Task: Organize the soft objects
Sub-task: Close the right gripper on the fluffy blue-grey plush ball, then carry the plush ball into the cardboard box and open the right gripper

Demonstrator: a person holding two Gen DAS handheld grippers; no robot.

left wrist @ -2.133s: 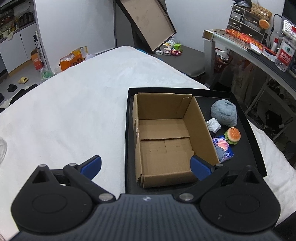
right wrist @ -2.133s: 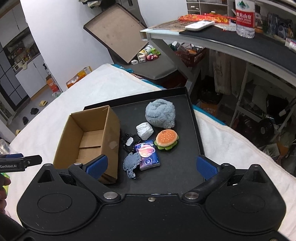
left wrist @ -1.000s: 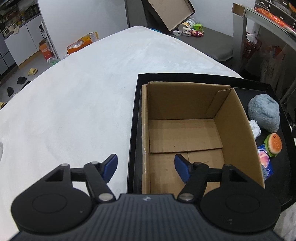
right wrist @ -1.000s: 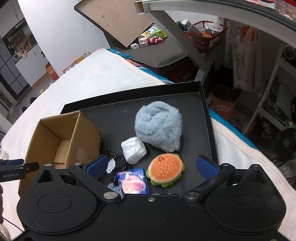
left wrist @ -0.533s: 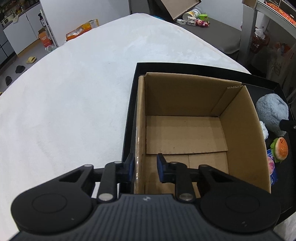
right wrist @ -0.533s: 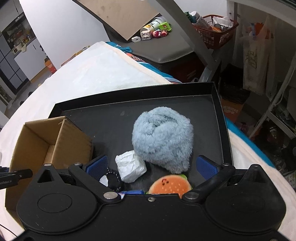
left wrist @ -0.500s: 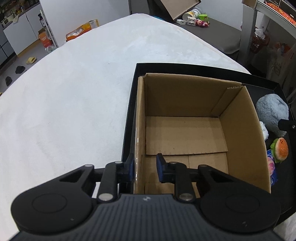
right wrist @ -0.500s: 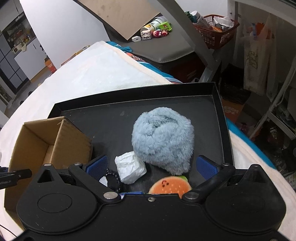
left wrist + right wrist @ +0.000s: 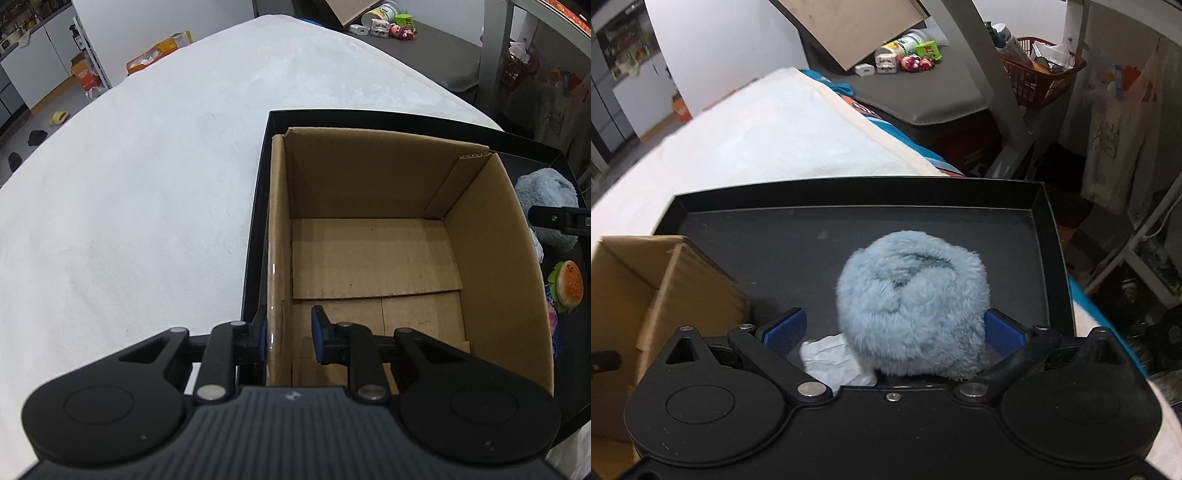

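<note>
An open, empty cardboard box (image 9: pixel 373 254) stands in the left part of a black tray (image 9: pixel 849 243). My left gripper (image 9: pixel 288 334) is shut on the box's left wall, one pad outside and one inside. A fluffy blue-grey ball (image 9: pixel 912 314) lies on the tray right of the box; it also shows in the left wrist view (image 9: pixel 546 206). My right gripper (image 9: pixel 894 330) is open with the ball between its pads, the right pad against it. A crumpled white wad (image 9: pixel 831 360) lies beside the ball. A burger plush (image 9: pixel 567 282) lies nearer.
The tray rests on a white padded surface (image 9: pixel 129 203). A pink and blue packet (image 9: pixel 550 317) lies by the burger plush. A grey bench with small toys (image 9: pixel 912 62) and a red basket (image 9: pixel 1041 77) stand beyond the tray. The box corner (image 9: pixel 665 291) is left of my right gripper.
My left gripper closed from wide open onto the box's left wall. My right gripper moved forward and down over the burger plush until the blue-grey ball sits between its open pads.
</note>
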